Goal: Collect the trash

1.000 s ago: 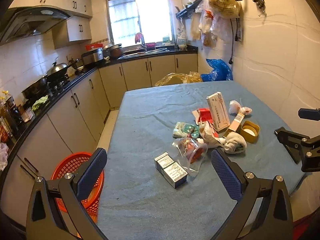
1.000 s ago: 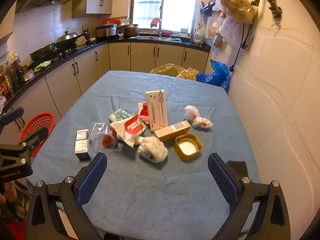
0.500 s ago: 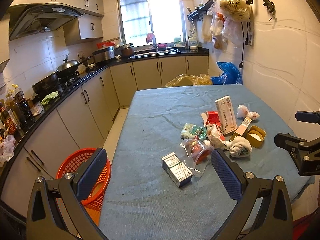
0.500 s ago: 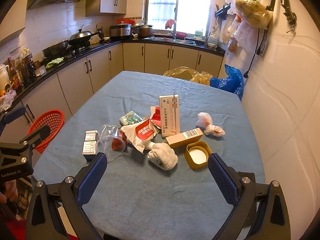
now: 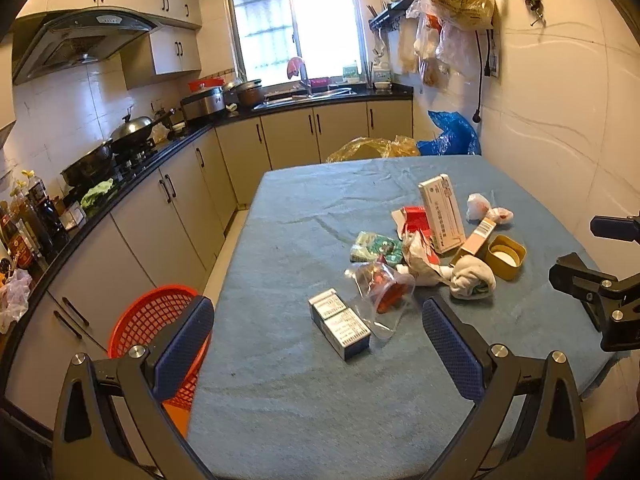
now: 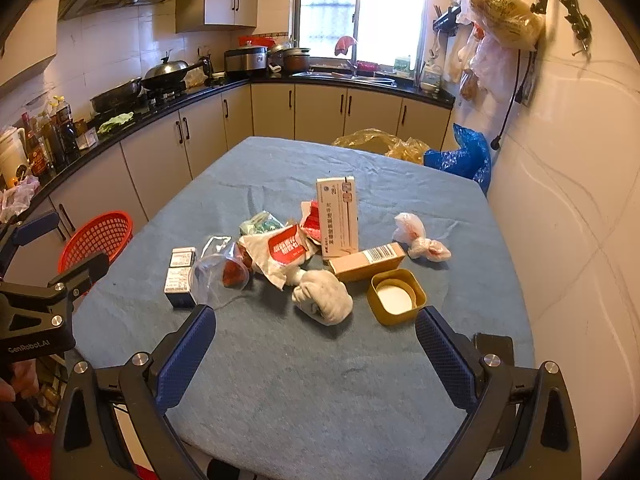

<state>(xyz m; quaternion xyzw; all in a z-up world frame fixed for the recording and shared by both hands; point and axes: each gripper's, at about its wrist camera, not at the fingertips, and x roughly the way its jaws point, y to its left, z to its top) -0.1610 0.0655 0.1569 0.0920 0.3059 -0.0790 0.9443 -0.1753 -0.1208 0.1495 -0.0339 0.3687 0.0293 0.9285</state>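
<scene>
Hovering wide apart & empty: left gripper [image 5: 318, 344], right gripper [image 6: 316, 344]; trash pile [image 6: 320, 256] mid-table [image 6: 320, 400], near edge bare.

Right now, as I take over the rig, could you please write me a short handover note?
Left gripper: open, empty, hanging over the near table edge.
Right gripper: open, empty, also at the near edge.
Trash: all in one cluster mid-table: small boxes, clear bag, red-and-white wrapper, grey wad, yellow lid, tan box, tall white box, green packet, knotted white bags.
Red basket: on the floor, left of the table; it looks empty.
Done: nothing.
Left: everything.
</scene>
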